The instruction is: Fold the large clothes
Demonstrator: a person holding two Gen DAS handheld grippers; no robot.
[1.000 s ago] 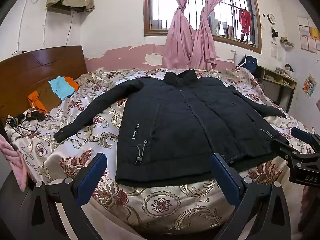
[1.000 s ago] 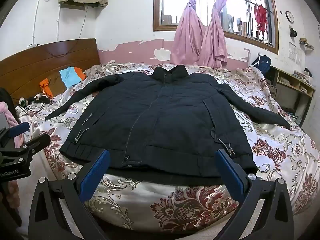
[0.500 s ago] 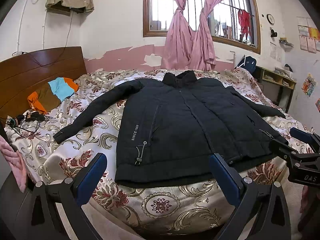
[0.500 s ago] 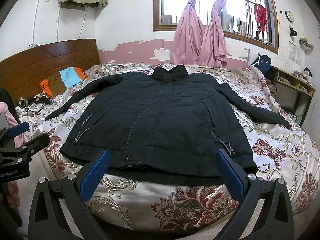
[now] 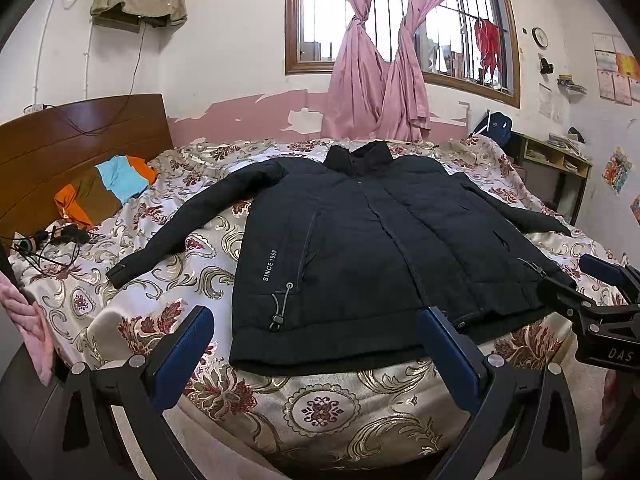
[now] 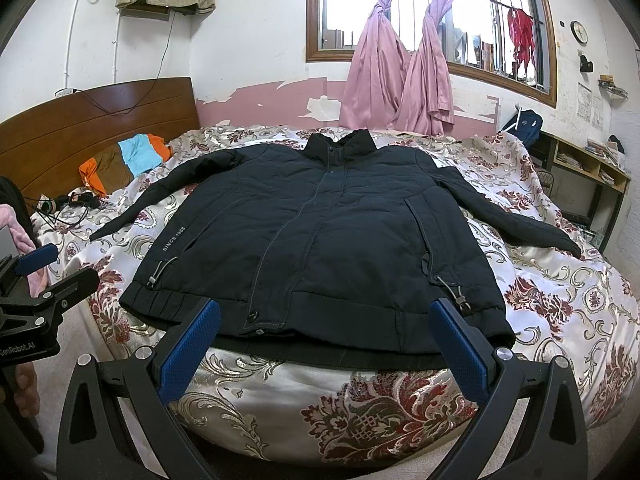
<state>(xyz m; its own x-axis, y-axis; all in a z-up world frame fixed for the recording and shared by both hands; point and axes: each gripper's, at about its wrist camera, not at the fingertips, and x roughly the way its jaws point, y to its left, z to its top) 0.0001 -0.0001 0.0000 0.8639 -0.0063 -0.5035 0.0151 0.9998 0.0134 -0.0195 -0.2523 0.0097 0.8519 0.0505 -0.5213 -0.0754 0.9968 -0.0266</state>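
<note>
A black jacket (image 5: pixel 360 240) lies flat and face up on the bed, sleeves spread, collar toward the window; it also shows in the right wrist view (image 6: pixel 320 232). My left gripper (image 5: pixel 316 332) is open and empty, held just short of the hem at the jacket's left half. My right gripper (image 6: pixel 324 324) is open and empty, held just short of the hem near the zipper's bottom. Each gripper shows in the other's view: the right gripper (image 5: pixel 600 300) at the right edge, the left gripper (image 6: pixel 36 280) at the left edge.
The floral bedspread (image 5: pixel 320 404) covers the bed. An orange, brown and blue garment (image 5: pixel 104 188) and cables (image 5: pixel 52 240) lie by the wooden headboard (image 5: pixel 60 148). A shelf unit (image 6: pixel 584 176) stands right of the bed. Pink curtains (image 6: pixel 400 64) hang at the window.
Both views have barely shifted; the jacket and both open grippers stay as they were.
</note>
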